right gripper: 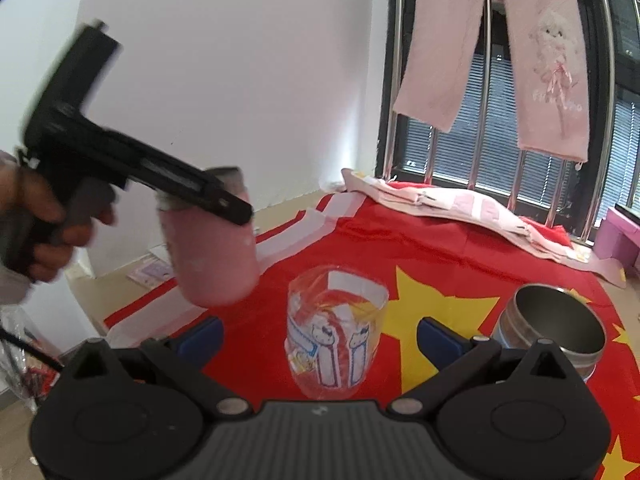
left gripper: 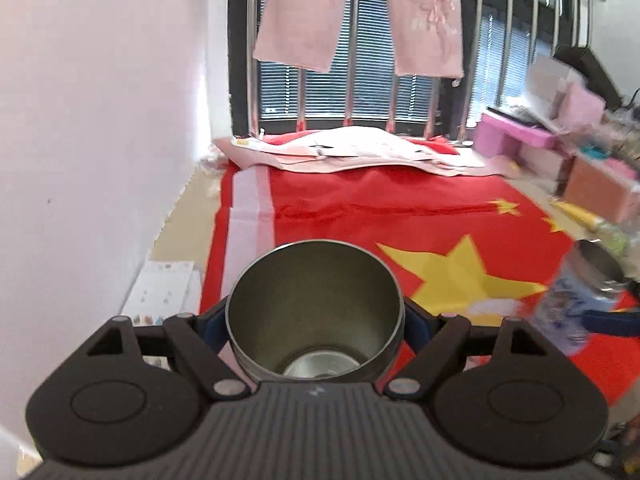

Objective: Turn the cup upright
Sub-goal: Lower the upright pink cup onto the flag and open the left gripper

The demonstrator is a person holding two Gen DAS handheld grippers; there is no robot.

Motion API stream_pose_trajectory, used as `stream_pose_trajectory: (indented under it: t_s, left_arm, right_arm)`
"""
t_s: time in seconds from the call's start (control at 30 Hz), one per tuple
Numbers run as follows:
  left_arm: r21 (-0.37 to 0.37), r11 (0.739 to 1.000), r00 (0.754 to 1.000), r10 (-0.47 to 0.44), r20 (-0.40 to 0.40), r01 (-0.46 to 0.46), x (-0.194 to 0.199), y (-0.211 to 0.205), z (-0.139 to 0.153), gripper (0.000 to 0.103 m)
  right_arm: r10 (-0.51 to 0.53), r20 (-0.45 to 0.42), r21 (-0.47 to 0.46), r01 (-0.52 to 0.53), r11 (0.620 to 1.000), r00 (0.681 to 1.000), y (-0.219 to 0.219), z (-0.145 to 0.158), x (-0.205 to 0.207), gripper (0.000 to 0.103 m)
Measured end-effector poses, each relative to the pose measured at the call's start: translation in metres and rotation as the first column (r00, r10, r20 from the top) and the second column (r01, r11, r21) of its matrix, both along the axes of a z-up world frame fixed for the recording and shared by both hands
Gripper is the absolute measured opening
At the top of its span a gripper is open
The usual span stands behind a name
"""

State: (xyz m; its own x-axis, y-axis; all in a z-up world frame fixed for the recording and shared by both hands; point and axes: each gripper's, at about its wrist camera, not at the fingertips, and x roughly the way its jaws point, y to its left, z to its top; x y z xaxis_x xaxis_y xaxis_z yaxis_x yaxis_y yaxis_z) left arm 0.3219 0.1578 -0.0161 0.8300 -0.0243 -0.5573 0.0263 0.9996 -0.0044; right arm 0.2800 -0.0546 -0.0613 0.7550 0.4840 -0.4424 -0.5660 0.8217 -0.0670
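Note:
My left gripper (left gripper: 316,320) is shut on a pink steel-lined cup (left gripper: 316,320); I look straight into its open mouth. In the right wrist view the same pink cup (right gripper: 212,260) hangs in the air in the left gripper (right gripper: 224,204), above the red flag cloth (right gripper: 432,252). My right gripper (right gripper: 320,336) is open, its blue pads on either side of a clear printed plastic cup (right gripper: 334,324) that stands on the cloth; contact cannot be told. A steel cup (right gripper: 552,328) stands upright to its right.
A white wall stands on the left. A barred window with hanging pink trousers (right gripper: 520,60) is at the back. Folded pink-white cloth (right gripper: 460,208) lies at the far edge of the flag. Pink boxes (left gripper: 520,136) and clutter are at the right.

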Motion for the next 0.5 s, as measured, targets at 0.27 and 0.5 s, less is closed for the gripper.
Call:
stream_pose_trajectory:
  t_s: [0.27, 0.5]
  left_arm:
    - [0.068, 0.998, 1.0, -0.009, -0.021, 0.011, 0.023, -0.005, -0.027, 0.086]
    - [0.053, 0.999, 0.999, 0.012, 0.043, -0.015, 0.012, 0.001, -0.023, 0.103]
  right_arm:
    - [-0.034, 0.021, -0.008, 0.034, 0.999, 0.999, 0.001, -0.007, 0.006, 0.103]
    - [-0.066, 0.038, 0.017, 0.066, 0.998, 0.997, -0.003, -0.006, 0.0, 0.103]
